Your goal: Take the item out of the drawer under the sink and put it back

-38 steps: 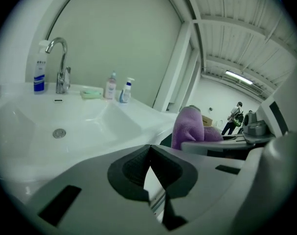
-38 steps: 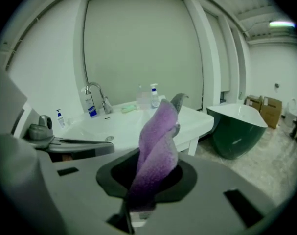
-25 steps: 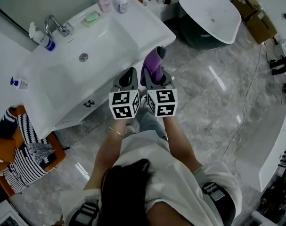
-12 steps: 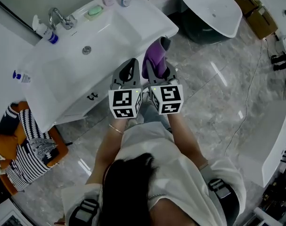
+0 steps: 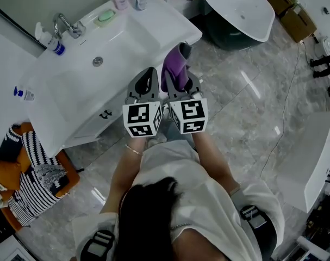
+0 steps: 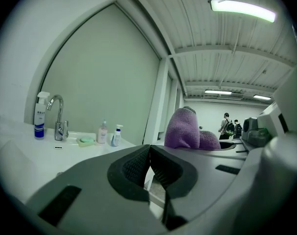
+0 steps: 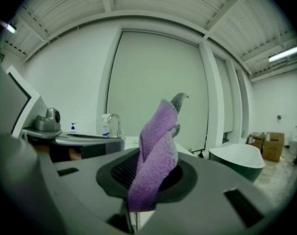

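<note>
In the head view, a person stood at a white counter with a sunken basin. The left tool and the right tool were held close side by side just off the counter's front edge. A purple cloth stood up out of the right tool, near the counter's corner and above the grey marble floor. A faucet and small bottles lined the back of the counter. A white bathtub sat well apart beyond it.

In the left gripper view, the left tool's jaws were together, with nothing between them. The purple cloth showed just to the right, beyond the jaws. To the left lay the counter with the faucet, a spray bottle, a green soap dish and two pump bottles.

In the right gripper view, the right tool's jaws were narrow and clamped on the lower part of the purple cloth. The cloth rose twisted and upright from between the pads, and its grey tip curled over at the top. The bathtub and some cardboard boxes stood to the right.
</note>
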`<move>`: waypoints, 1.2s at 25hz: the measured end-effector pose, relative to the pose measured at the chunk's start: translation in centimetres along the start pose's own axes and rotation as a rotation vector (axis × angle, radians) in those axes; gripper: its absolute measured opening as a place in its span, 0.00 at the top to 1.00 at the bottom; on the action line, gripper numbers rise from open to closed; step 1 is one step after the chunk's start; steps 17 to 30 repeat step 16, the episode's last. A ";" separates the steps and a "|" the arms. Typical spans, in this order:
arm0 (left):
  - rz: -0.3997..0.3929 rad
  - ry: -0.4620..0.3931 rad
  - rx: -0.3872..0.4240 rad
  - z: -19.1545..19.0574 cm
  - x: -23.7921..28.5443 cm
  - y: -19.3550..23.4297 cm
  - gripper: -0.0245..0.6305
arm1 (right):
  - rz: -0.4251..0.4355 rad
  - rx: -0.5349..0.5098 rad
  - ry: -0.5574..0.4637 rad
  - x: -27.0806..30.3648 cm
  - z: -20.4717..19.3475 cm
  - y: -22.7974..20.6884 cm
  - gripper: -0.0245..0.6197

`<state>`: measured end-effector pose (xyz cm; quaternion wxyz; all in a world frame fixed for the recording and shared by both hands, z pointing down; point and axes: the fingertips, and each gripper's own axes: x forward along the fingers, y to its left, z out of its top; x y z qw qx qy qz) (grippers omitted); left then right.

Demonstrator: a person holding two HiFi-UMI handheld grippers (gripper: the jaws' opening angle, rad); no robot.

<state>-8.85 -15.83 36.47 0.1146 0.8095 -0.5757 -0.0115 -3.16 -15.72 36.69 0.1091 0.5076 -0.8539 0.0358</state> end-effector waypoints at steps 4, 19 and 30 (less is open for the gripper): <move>0.000 0.007 0.003 -0.3 0.1 0.1 0.96 | -0.002 -0.010 0.010 0.2 -0.3 0.1 0.83; 0.016 0.033 0.010 -1.1 -0.4 1.0 0.96 | 0.017 -0.012 0.008 0.6 -0.1 1.1 0.83; 0.016 0.033 0.010 -1.1 -0.4 1.0 0.96 | 0.017 -0.012 0.008 0.6 -0.1 1.1 0.83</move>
